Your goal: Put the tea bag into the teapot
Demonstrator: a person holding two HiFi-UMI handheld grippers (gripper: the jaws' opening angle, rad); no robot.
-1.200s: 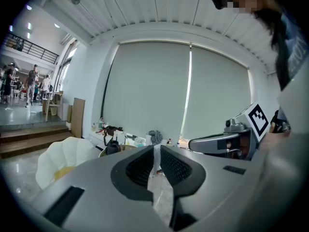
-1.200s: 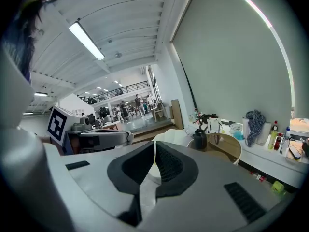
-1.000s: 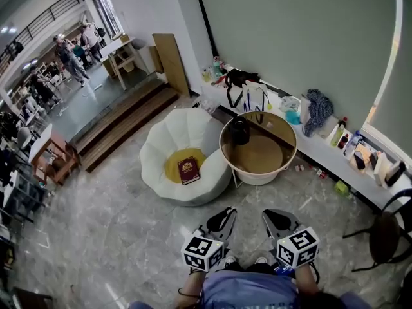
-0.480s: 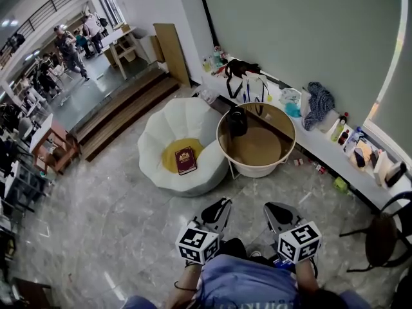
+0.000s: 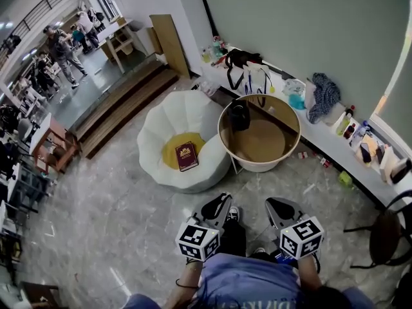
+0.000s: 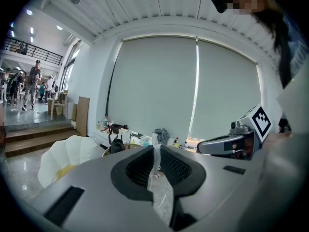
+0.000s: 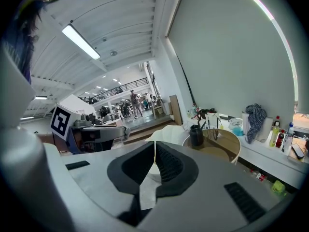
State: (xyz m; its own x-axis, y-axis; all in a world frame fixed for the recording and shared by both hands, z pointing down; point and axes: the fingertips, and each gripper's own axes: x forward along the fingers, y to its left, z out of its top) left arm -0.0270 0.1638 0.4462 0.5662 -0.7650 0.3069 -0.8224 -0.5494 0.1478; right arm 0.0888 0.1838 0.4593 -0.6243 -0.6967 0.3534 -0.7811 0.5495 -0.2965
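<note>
A dark teapot (image 5: 239, 116) stands at the far left edge of a round wooden tray table (image 5: 291, 148), a couple of steps ahead of me. It also shows in the left gripper view as the teapot (image 6: 116, 146) and in the right gripper view as the teapot (image 7: 196, 135). I see no tea bag in any view. My left gripper (image 5: 223, 199) and right gripper (image 5: 277, 203) are held side by side close to my body, over the floor. Both are shut with nothing between their jaws, as seen on the left gripper (image 6: 155, 149) and the right gripper (image 7: 154, 146).
A white shell-shaped floor seat (image 5: 183, 140) with a yellow cushion and a red book (image 5: 187, 156) sits left of the table. A low ledge (image 5: 322, 143) along the wall carries bags, bottles and cloths. A dark chair (image 5: 386, 237) stands at the right. Steps rise at the back left.
A shoe has come forward between the two grippers and the view has shifted slightly. Both grippers stay shut near the body.
</note>
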